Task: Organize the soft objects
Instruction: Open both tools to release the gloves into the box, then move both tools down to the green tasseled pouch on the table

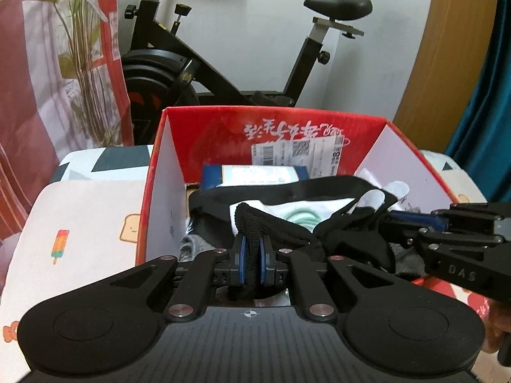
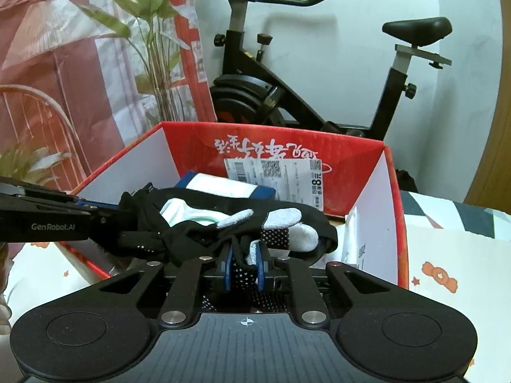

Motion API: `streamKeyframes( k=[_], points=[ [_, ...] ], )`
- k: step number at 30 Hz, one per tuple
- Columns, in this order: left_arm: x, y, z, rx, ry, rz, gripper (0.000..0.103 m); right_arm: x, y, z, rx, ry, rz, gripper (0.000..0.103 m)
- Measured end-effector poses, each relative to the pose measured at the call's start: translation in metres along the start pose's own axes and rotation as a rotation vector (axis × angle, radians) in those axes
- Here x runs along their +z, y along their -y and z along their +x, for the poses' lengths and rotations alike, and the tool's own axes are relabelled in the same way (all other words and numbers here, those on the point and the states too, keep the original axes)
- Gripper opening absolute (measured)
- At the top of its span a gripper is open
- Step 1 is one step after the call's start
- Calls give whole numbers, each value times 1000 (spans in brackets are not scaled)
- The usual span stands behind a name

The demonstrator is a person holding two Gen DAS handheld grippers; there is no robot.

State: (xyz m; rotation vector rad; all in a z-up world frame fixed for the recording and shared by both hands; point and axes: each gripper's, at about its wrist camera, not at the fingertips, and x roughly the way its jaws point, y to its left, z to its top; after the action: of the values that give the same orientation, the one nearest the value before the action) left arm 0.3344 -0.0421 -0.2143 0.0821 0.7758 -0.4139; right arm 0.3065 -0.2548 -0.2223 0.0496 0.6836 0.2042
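One black glove (image 2: 204, 233) over red box (image 2: 274, 146)

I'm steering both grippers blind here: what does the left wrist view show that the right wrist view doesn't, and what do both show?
Only the left wrist view: the left gripper shut on the black knit cuff of the glove, a grey cloth low in the box, and a blue curtain.

Only the right wrist view: the right gripper shut on the glove's dotted palm fabric.

Both: the black glove stretched over the open red box, the blue package inside, and the exercise bike behind.
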Motion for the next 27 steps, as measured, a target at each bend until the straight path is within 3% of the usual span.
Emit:
streamKeyframes(
  k=[5,7,9,19,27],
  points=[
    [-1,-2,-3,0,-6,35,17,0,1,-8,-15,9,6,24],
    [-1,-1,-8,8,8,58,50,-1,4,-17,-19,34,11,28],
    [-2,0,-15,18,29,59,60,-2,7,-27,-16,62,15,33],
    [-23,21,-74,3,217,41,60,-32,47,-93,-34,177,110,37],
    [-59,60,-83,-89,243,-13,59,-88,65,-119,-70,150,119,37]
  ],
)
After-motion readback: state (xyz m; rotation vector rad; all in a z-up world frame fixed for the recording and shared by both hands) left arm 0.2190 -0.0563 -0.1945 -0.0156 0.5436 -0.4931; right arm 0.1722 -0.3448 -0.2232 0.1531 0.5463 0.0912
